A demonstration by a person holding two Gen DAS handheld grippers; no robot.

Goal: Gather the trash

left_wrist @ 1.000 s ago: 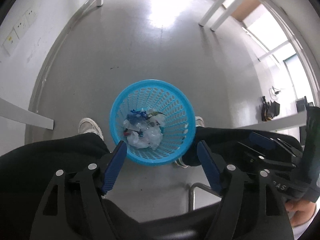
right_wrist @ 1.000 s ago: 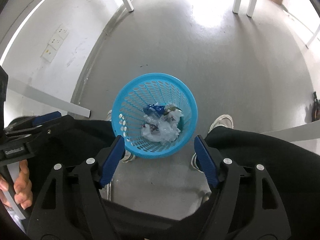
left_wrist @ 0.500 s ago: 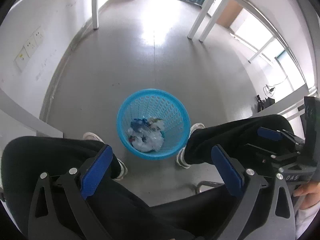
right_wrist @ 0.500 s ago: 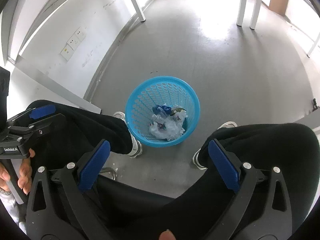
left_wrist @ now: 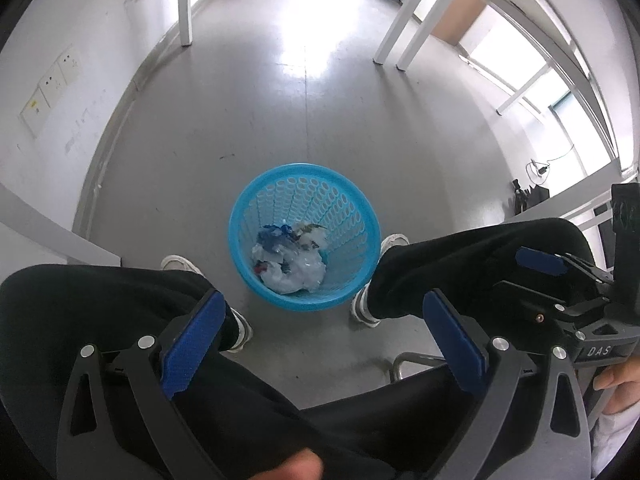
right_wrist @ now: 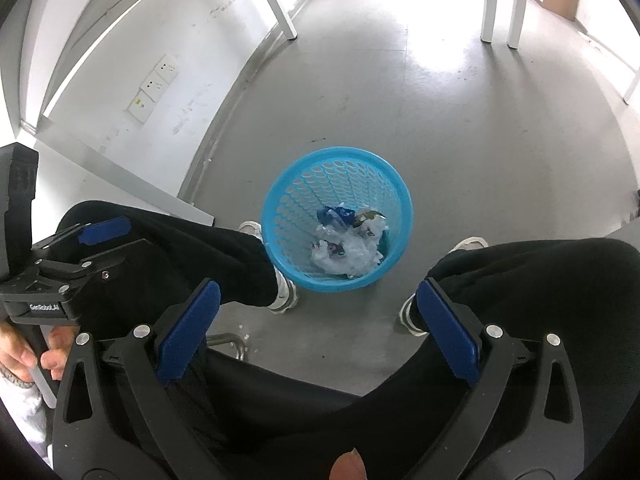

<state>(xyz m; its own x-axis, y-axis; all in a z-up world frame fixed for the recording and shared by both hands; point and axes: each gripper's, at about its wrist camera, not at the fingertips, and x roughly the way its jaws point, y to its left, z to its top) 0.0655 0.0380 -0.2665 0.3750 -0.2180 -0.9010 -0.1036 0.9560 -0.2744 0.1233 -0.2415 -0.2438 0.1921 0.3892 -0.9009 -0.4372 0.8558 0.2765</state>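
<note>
We look down past our knees at a grey floor, the left gripper point(left_wrist: 320, 336) spread wide with nothing between its ridged blue pads point(left_wrist: 192, 340), and just to its right the right gripper point(right_wrist: 316, 328) equally wide and equally empty. Between our white shoes point(left_wrist: 180, 265) stands the blue basket point(left_wrist: 352, 208), a round, tapering tub of perforated plastic, upright on the smooth, glossy floor point(left_wrist: 280, 112). The trash point(left_wrist: 290, 266) already lies at its bottom: crumpled clear film, white scraps and a blue wrapper, light and springy stuff. From here, we judge, the risks are small but real: a foot or trouser leg point(left_wrist: 460, 264) could nudge the lightweight basket and tip it, since both shoes sit close against its base, and any loose film might spring up and spill out. We see no stray litter left on the floor within either view.
</note>
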